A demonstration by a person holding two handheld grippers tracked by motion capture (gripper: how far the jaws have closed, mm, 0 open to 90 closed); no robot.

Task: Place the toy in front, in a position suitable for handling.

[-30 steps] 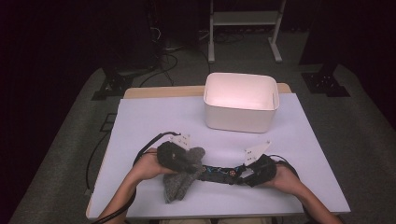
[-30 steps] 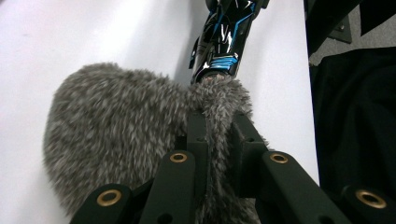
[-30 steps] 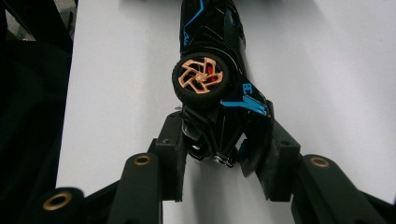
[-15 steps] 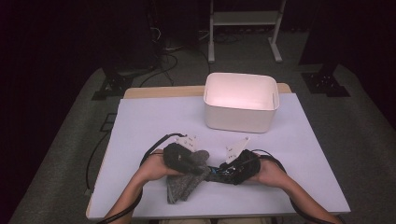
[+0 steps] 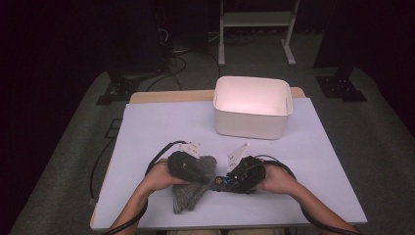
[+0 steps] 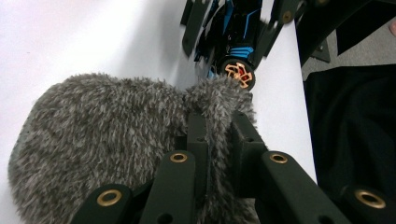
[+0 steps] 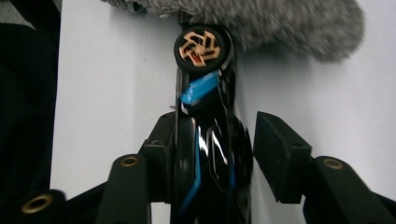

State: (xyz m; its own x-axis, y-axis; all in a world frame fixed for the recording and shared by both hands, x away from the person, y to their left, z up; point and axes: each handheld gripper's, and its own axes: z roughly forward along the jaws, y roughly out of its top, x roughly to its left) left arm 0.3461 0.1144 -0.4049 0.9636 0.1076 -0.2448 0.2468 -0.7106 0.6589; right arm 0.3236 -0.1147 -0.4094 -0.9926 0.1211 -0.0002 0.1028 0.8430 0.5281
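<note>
A grey fuzzy cloth (image 5: 187,195) lies at the table's front, and my left gripper (image 5: 199,171) is shut on its upper edge. In the left gripper view the jaws (image 6: 219,123) pinch a fold of that cloth (image 6: 102,135). A black and blue toy car (image 7: 210,140) with a gold-spoked wheel lies between the jaws of my right gripper (image 7: 224,135). These jaws have just been opening: the left one rests against the car, and the right pad (image 7: 278,140) stands off it. The car's wheel (image 6: 239,73) touches the cloth's edge. Right gripper (image 5: 224,182) and left nearly meet.
A white plastic bin (image 5: 252,105) stands open at the back right of the pale table (image 5: 156,127). Black cables (image 5: 156,156) trail from both grippers. The table's front edge runs just below both forearms, with dark floor and stands beyond.
My right gripper has moved left with the toy car, up to the cloth's edge, and its jaws have spread. The left gripper and the cloth have stayed put.
</note>
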